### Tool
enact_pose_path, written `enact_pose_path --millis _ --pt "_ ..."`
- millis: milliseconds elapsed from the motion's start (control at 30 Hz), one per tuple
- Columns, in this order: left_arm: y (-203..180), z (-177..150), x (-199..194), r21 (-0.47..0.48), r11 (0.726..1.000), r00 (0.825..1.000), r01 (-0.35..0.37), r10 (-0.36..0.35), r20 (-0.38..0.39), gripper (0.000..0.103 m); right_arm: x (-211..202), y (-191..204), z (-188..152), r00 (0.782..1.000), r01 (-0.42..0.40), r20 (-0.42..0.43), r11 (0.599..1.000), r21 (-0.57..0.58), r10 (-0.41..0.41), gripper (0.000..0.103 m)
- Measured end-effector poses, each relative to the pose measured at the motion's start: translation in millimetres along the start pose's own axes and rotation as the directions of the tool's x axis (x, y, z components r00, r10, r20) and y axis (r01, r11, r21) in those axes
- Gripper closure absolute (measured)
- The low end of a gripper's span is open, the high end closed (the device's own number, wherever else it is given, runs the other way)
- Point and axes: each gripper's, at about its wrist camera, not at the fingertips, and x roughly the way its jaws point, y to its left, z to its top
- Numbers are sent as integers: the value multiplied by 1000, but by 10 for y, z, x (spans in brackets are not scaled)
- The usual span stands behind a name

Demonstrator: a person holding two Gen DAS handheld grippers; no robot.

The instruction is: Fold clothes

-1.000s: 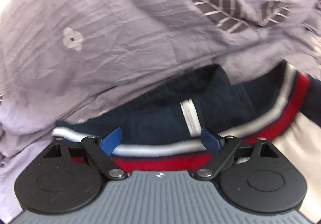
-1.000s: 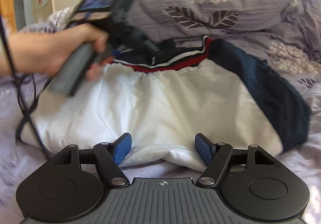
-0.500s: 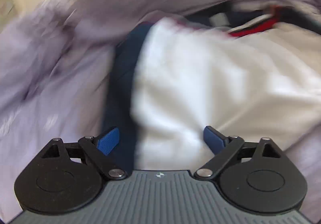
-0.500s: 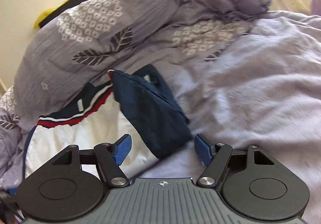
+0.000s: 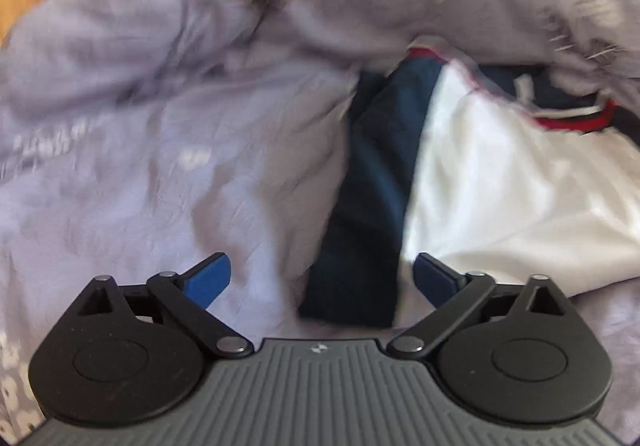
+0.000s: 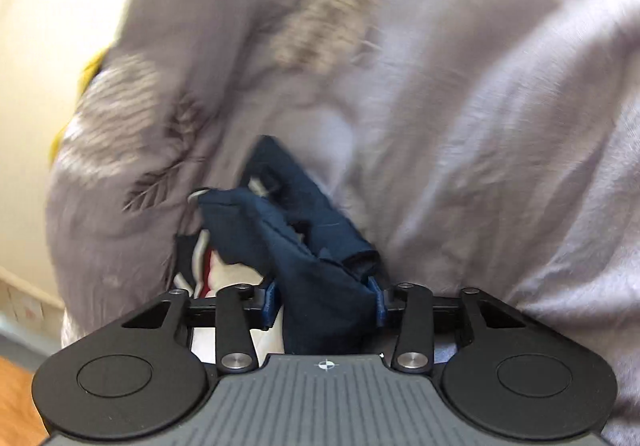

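My left gripper (image 5: pixel 322 278) has just been opening and its jaws now stand spread wide, the blue pads (image 5: pixel 208 280) clear of any cloth. Below and ahead of it lies the garment (image 5: pixel 500 182), a white body with a navy side panel (image 5: pixel 368 206) running toward me between the pads but not touched by them. Its red, white and navy striped band (image 5: pixel 576 118) sits at the far right, tucked against the heaped lilac duvet (image 5: pixel 280 6) that rises behind it. The garment rests on the lilac bedsheet (image 5: pixel 140 206), which fills the left half of this view; the picture is blurred, so finer folds I cannot make out.

My right gripper (image 6: pixel 326 300) has just been closing, and its pads now pinch a bunched fold of the navy sleeve (image 6: pixel 320 270), which stands up in a crumpled ridge between them. Left of that fold I see a strip of the white body and a sliver of the striped trim (image 6: pixel 204 258). The patterned duvet fills the view beyond, with a cream wall (image 6: pixel 48 26) at the left edge and wooden floor (image 6: pixel 16 398) in the lower left corner.
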Motion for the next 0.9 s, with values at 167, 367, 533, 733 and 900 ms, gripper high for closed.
enact_pose_path --millis 167,367,533,733,900 --pt "224 24 -331 -94 995 994 39 -30 103 7 -253 987 -322 988 133 126 882 -451 -85 89" --pt "549 -32 -524 -115 993 987 13 6 163 7 -264 2400 -1614 995 51 81 378 -924 65 89" --pt "926 -161 -419 -265 963 993 59 -30 111 7 158 2792 -3033 994 -80 -83 -43 -996 65 89" --pt "988 -188 -456 -240 967 989 89 -57 135 7 521 2446 -3991 999 -41 -43 -314 -949 0 87" --pt "939 -108 -371 -211 975 991 66 -39 130 7 298 2463 -3961 991 -98 -120 -301 -948 56 87"
